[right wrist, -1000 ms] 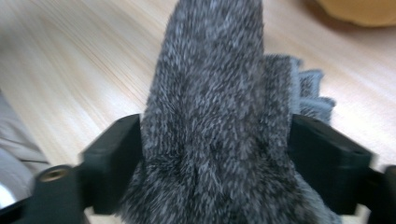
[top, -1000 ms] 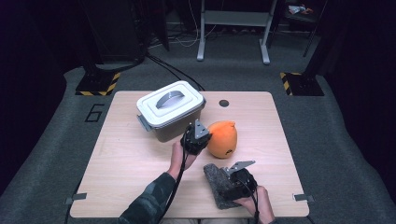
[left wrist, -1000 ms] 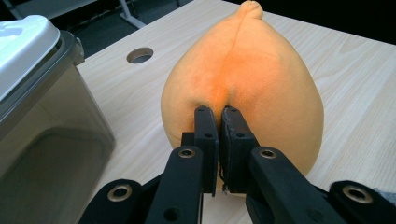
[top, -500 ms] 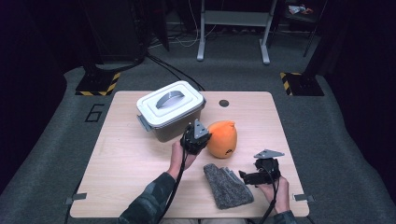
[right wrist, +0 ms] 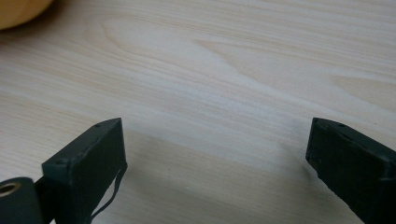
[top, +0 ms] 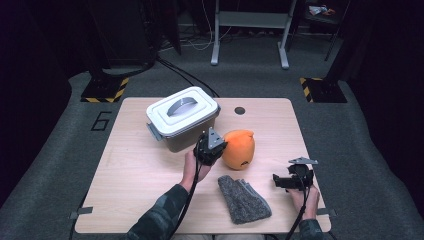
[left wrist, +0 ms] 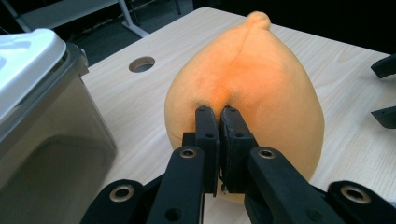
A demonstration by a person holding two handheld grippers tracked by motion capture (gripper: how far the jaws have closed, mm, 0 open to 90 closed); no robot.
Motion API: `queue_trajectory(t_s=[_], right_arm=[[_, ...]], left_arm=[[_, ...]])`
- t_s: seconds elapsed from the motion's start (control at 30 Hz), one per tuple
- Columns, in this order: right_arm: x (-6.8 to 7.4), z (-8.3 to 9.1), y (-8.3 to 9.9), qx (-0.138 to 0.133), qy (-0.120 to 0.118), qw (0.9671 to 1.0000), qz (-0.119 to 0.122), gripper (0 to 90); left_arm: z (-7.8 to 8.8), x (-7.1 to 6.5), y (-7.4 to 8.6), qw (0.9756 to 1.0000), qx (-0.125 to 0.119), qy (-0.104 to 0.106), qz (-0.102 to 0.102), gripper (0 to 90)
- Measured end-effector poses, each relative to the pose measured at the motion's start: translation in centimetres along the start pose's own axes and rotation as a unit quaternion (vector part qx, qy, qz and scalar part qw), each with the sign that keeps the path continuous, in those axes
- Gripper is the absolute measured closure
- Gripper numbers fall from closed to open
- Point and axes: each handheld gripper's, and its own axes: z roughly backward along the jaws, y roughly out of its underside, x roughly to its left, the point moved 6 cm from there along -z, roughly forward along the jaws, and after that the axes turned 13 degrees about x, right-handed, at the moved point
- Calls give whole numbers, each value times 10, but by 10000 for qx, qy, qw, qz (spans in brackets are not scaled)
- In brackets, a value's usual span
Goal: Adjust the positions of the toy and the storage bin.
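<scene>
The orange teardrop-shaped plush toy (left wrist: 243, 88) has a pinch of its fabric clamped in the left gripper (left wrist: 217, 119), beside the lidded grey plastic box (top: 182, 117); right of it, the right gripper (right wrist: 215, 149) gapes wide, empty.

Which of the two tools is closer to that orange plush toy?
The left. The left tool is pinched shut on the orange plush itself, beside the bin. The right tool hangs open over bare table, off to the plush's right and nearer the person.
</scene>
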Motion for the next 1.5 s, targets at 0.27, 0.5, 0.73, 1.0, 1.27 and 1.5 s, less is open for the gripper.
queue_trajectory(t_s=[0.27,0.5,0.73,1.0,1.27,1.5], right_arm=[[-6,-5,-1,-80,60,9999,-12,30],[-9,-8,0,-238,68,9996,118,3],[-9,-9,-1,-302,43,9995,86,0],[-8,-8,0,-310,55,9995,71,0],[-8,-8,0,-302,64,9995,40,0],[-8,-8,0,-306,65,9995,38,0]], left_arm=[[14,3,-4,9999,-33,-54,-124,876],[29,5,-3,9997,-87,-81,-191,875],[46,7,3,9996,-70,-138,-230,875],[64,15,17,9996,-26,-233,-132,874],[85,22,29,9991,-82,-401,-104,874],[100,24,43,9986,-83,-514,-22,874]])
